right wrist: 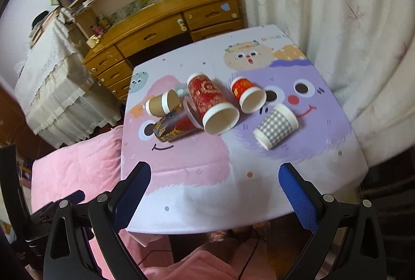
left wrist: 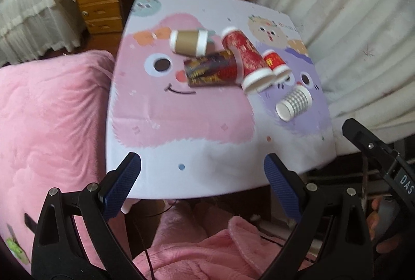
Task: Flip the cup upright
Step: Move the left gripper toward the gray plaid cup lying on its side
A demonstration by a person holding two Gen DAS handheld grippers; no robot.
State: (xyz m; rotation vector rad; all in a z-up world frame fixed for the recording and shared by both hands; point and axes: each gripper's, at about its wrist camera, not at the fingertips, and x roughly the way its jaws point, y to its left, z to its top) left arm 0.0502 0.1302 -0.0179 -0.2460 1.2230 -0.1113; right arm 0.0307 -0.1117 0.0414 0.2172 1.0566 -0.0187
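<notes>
Small square desk with a pastel cartoon-monster cover carries five paper cups, all lying on their sides in a loose cluster on the far half; none is upright yet. Both grippers hang over the near edge, well apart from every cup. Left gripper: fingers spread wide, holding nothing. Right gripper: fingers likewise spread wide, empty. Largest item, the tall red-and-gold patterned paper cup, lies with its long axis running from far to near, white-rimmed mouth turned toward the right camera. The dark printed cup with a clear lid lies crosswise just left of it, lid end touching or nearly touching the tall cup, base toward the left. The brown kraft cup with white rims lies behind the dark one. The small red cup lies to the right of the tall one, mouth toward the camera. The grey-and-white checked paper cup lies alone at the right, nearest the desk's near edge, long axis diagonal. Judgement: the checked cup sits ahead and slightly right of the right fingers, so the right hand looks nearer; the fingers should close across its axis.
</notes>
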